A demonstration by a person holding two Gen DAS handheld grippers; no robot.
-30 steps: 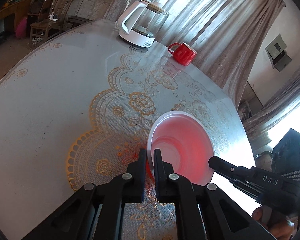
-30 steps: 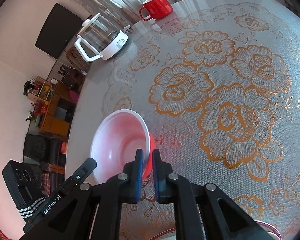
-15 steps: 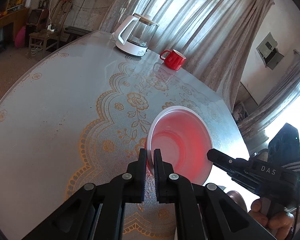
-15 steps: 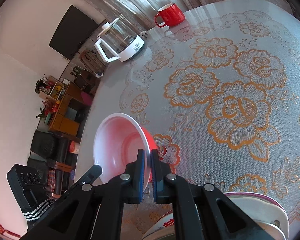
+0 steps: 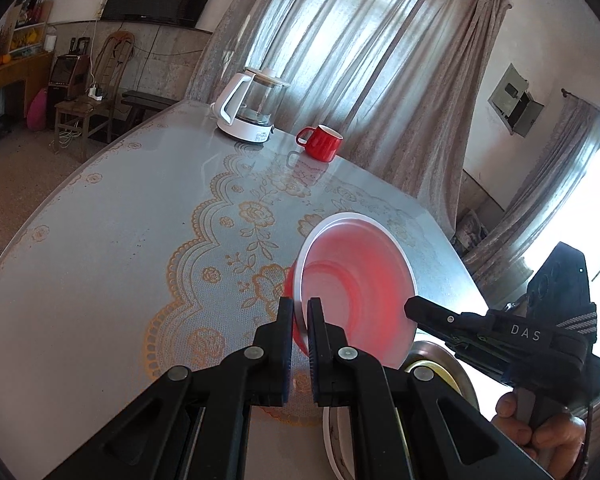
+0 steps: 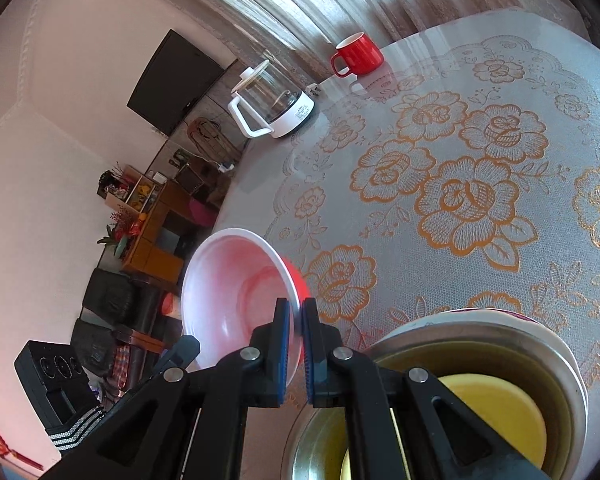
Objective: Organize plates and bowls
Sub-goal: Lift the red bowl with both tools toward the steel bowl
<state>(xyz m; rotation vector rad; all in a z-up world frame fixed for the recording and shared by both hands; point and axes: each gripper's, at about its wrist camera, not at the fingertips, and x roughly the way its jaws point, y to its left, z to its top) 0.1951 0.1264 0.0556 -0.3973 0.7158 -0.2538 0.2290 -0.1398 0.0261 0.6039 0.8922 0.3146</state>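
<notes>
Red-and-white bowl (image 5: 356, 284): clamped at opposite points of its rim, carried clear of the table (image 5: 120, 240), tilted with the opening toward the right gripper side. Left gripper (image 5: 300, 312): closed on the near rim edge, one pad inside, one outside. Right gripper (image 6: 296, 316): closed on the opposite rim edge in the same manner.

Risks, as judged from this position:
- Slip at either thin rim contact if the two hands drift apart or twist unevenly; likely result, bowl dropped onto the table or onto the stack beneath.
- Rim strike against the metal bowl (image 6: 480, 344) if lowered while tilted; levelling advisable before nesting.
- Off-centre placement, leaving the bowl perched on the stack rim and liable to tip.

View differences:
- Left wrist view only: hand (image 5: 540, 424) on the right gripper handle, curtains (image 5: 340, 60), wall box. Stack visible merely as a metal edge at lower right.
- Right wrist view only: stack contents, namely a yellow dish (image 6: 496, 416) inside the metal bowl, resting on a white plate (image 6: 556, 340); also shelving and a speaker at left.
- Both views: kettle (image 5: 252, 108), red mug (image 5: 322, 142), wall television.
</notes>
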